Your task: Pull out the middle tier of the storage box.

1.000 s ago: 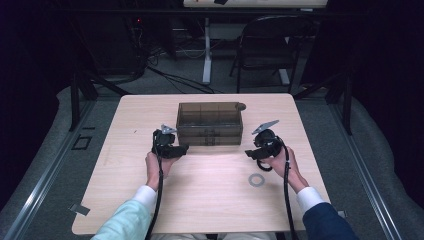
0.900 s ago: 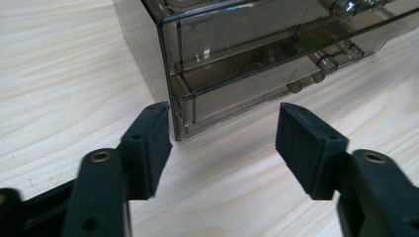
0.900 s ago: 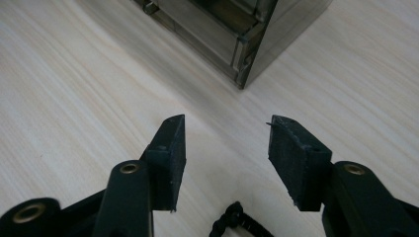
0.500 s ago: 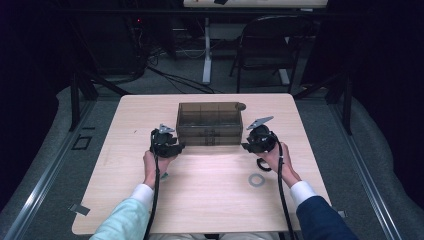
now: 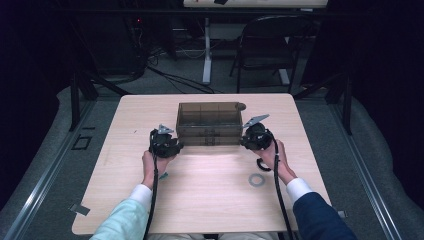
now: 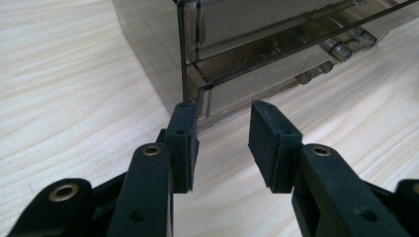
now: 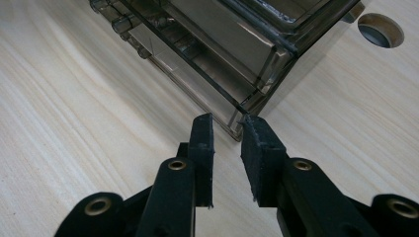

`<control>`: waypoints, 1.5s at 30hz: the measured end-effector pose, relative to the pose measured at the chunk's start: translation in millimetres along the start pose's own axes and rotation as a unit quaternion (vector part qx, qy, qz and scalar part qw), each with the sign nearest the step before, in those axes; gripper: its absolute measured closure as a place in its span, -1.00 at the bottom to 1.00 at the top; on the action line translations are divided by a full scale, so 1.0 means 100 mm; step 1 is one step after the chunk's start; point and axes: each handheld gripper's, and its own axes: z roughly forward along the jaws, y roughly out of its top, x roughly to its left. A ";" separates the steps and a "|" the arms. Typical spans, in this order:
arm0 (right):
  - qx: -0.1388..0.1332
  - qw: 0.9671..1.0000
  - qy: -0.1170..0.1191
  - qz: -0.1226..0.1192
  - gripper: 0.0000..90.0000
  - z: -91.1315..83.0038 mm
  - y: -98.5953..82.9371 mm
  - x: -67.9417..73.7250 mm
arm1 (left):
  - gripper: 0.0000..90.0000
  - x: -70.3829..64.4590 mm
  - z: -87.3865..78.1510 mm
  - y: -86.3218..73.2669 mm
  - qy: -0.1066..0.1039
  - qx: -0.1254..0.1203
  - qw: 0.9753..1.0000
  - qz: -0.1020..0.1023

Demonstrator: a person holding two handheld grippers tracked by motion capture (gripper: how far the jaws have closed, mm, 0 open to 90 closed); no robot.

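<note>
A smoky see-through drawer box [image 5: 209, 122] stands in the middle of the wooden table [image 5: 125, 130]. My left gripper [image 5: 175, 145] is at its front left corner, and my right gripper [image 5: 245, 142] is at its front right corner. In the left gripper view the left gripper [image 6: 222, 111] is open, and the box corner [image 6: 190, 74] stands just beyond its left jaw. In the right gripper view the right gripper [image 7: 226, 121] has a narrow gap, and the box's lower corner [image 7: 247, 106] lies just ahead of it. Neither gripper holds anything.
A grey ring [image 5: 257, 179] lies on the table near the person's right wrist. A small teal bit [image 5: 164, 176] lies by the left hand. A round cable hole [image 7: 380, 29] is in the tabletop behind the box. A folding chair [image 5: 270, 45] stands beyond the table.
Both hands have moved forward and inward, bringing the grippers up to the box's two front corners.
</note>
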 end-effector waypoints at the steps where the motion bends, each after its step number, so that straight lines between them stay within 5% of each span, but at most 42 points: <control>1: 0.000 1.000 0.000 -0.001 0.68 0.00 0.00 0.00 | 0.43 0.00 0.00 0.00 0.001 0.000 1.000 0.000; 10: -0.011 1.000 -0.015 0.007 0.68 -0.01 -0.01 -0.04 | 0.45 0.01 0.01 0.01 -0.001 -0.001 1.000 -0.001; 20: 0.001 1.000 -0.009 0.003 0.69 0.10 0.00 -0.03 | 0.48 0.02 0.05 0.01 0.000 -0.002 1.000 0.001; 45: 0.009 1.000 0.003 -0.002 0.80 0.03 -0.01 0.01 | 0.59 0.00 -0.01 -0.02 -0.012 0.010 1.000 0.008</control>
